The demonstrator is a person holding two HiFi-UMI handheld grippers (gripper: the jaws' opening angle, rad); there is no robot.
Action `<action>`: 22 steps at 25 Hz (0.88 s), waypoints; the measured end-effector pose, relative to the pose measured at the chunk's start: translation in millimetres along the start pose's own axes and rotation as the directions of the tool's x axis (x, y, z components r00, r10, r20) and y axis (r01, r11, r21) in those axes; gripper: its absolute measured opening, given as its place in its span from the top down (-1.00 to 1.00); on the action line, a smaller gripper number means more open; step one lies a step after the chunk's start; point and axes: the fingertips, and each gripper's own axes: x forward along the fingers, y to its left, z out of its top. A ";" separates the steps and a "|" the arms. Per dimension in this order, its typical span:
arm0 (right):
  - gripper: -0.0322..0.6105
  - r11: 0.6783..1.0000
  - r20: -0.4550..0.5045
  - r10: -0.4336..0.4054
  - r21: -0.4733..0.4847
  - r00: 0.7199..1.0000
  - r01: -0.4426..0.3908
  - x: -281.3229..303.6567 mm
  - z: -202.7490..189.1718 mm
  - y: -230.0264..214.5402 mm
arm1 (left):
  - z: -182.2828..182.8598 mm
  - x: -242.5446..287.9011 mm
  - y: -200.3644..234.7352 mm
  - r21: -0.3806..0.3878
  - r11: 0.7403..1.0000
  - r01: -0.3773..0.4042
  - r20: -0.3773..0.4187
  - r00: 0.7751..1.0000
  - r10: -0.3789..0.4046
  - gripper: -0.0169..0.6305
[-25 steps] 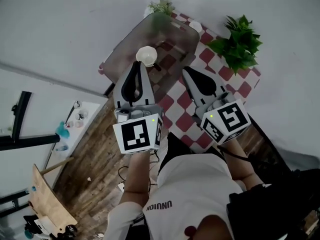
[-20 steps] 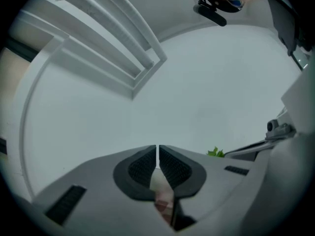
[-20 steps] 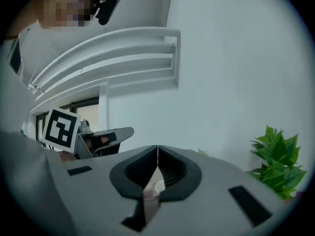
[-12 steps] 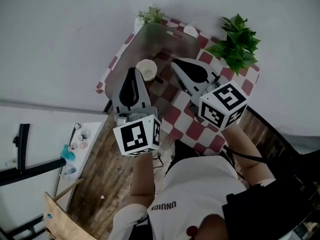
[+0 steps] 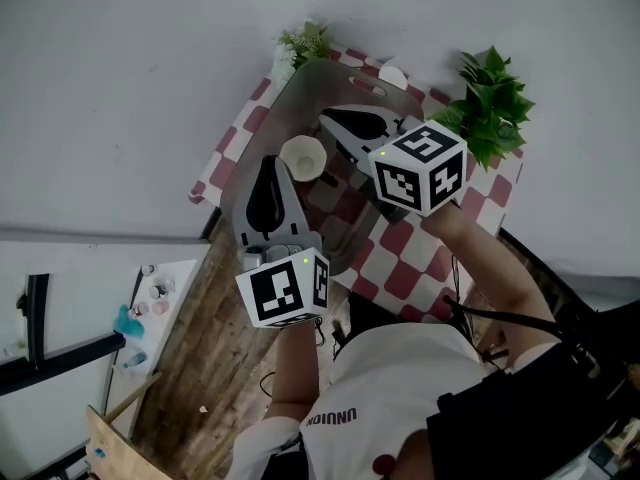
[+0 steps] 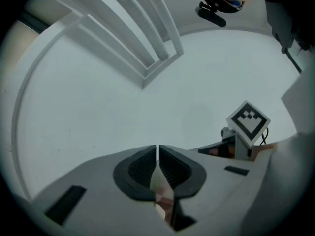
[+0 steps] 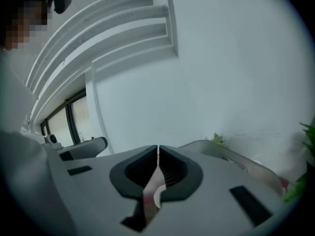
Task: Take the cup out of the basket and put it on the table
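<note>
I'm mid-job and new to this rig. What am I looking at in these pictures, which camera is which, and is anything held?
No robot here: a person holds a two-jaw claw in each hand. The top-down picture comes from a camera on their head; the other two ride on the claws, looking along the jaws. On the checkered table stands a grey basket with a pale cup inside, and a leafy plant beside it. The left claw and right claw reach toward the basket, jaws together, holding nothing.

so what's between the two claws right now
The cup, in the basket, sits between the left claw and right claw. The head view shows it; both claws are shut.
</note>
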 end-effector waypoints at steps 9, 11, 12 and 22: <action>0.83 0.997 -0.218 -0.061 0.025 0.974 0.068 53.4 -40.8 -51.7 | -5.0 15.7 11.4 -0.038 0.998 -0.046 0.013 0.999 0.047 0.91; 0.70 0.997 -0.256 -0.048 0.047 0.965 0.062 62.8 -48.3 -55.7 | -2.3 16.8 14.3 -0.055 0.997 -0.053 0.025 0.998 0.054 0.91; 0.61 0.997 -0.274 -0.038 0.057 0.961 0.056 67.1 -51.9 -56.2 | -1.3 16.7 16.1 -0.066 0.996 -0.057 0.030 0.998 0.059 0.91; 0.59 0.998 -0.405 -0.050 0.008 0.913 0.058 94.0 -86.5 -69.1 | -2.5 14.3 21.1 -0.123 0.989 -0.082 0.023 0.996 0.085 0.91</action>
